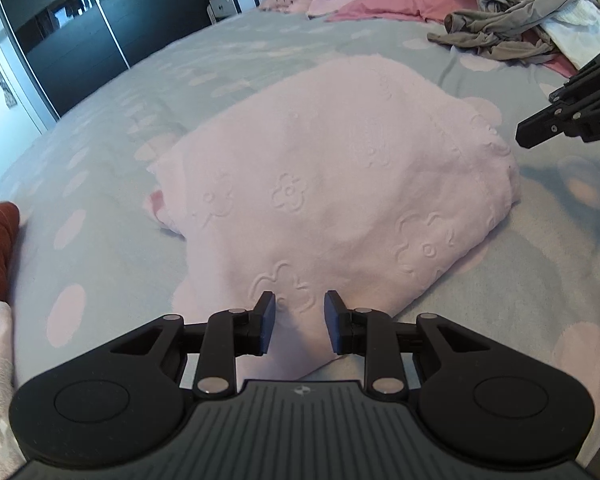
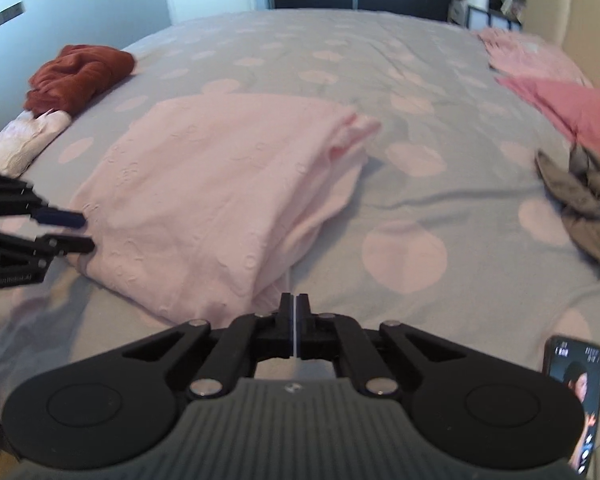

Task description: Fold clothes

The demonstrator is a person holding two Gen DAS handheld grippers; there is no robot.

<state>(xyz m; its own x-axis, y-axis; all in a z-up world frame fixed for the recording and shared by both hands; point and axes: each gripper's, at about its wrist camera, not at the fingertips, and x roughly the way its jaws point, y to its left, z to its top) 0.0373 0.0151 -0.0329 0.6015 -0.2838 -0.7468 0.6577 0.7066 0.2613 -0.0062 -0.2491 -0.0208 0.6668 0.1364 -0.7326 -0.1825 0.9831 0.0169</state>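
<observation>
From the left wrist we are looking low and close along the left gripper across the bed toward the dark wardrobe. From the right wrist we are looking along the right gripper from the neighbouring side. Both views are sharing the folded pink garment, and each is catching the other gripper at its edge.

The bed wears a grey cover with pink dots. On it lie a folded pink garment, a rust-red bundle, crumpled grey clothes and a phone.
</observation>
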